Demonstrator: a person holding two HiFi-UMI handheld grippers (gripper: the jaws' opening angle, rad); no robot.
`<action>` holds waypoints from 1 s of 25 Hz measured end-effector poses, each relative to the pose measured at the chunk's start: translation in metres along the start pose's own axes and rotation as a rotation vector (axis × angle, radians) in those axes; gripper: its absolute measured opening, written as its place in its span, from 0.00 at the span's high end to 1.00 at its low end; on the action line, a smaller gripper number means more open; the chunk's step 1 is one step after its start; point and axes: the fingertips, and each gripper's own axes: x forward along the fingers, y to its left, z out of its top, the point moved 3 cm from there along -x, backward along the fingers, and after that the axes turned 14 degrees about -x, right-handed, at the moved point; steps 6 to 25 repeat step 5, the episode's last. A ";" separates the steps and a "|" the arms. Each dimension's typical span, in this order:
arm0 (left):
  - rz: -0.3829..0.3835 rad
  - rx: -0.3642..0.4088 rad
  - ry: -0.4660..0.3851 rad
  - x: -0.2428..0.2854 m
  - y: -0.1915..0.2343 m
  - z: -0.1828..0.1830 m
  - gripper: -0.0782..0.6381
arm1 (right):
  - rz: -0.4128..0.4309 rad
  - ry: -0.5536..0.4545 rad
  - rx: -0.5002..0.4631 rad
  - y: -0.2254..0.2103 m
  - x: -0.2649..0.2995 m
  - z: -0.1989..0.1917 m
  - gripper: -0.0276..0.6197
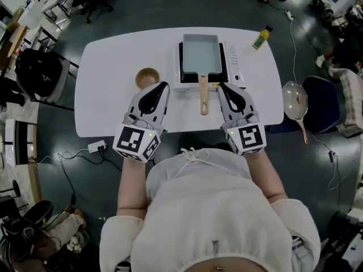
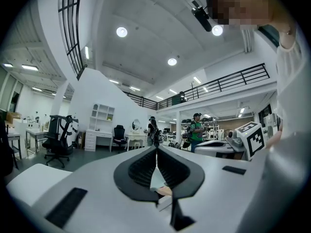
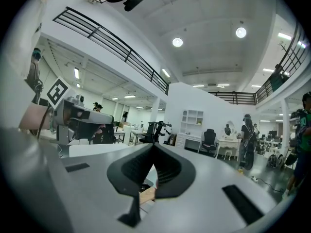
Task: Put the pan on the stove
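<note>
At table (image 1: 113, 67) edge; left hand-held gripper (image 1: 165, 85), right hand-held gripper (image 1: 220, 86) level; closed, empty

The pan (image 1: 199, 55) is shaped like a rectangle. It has low walls and is pale grey inside. It sits flat on the black top of the stove (image 1: 234, 67). The pan's long wooden handle (image 1: 203, 95) sticks out past the stove's near edge, over the white surface (image 1: 108, 67), and points straight at the person. The stove is a small, flat white box with a white strip along its right side. It stands near the far edge of the surface, about in the middle.
</note>
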 end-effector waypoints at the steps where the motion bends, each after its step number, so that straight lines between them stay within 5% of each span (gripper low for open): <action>1: 0.002 -0.005 -0.004 -0.001 0.001 0.001 0.86 | -0.001 0.000 0.000 0.001 0.000 0.000 0.95; 25: 0.010 0.002 -0.011 -0.005 0.004 0.005 0.86 | -0.007 -0.004 -0.001 0.004 0.000 0.002 0.95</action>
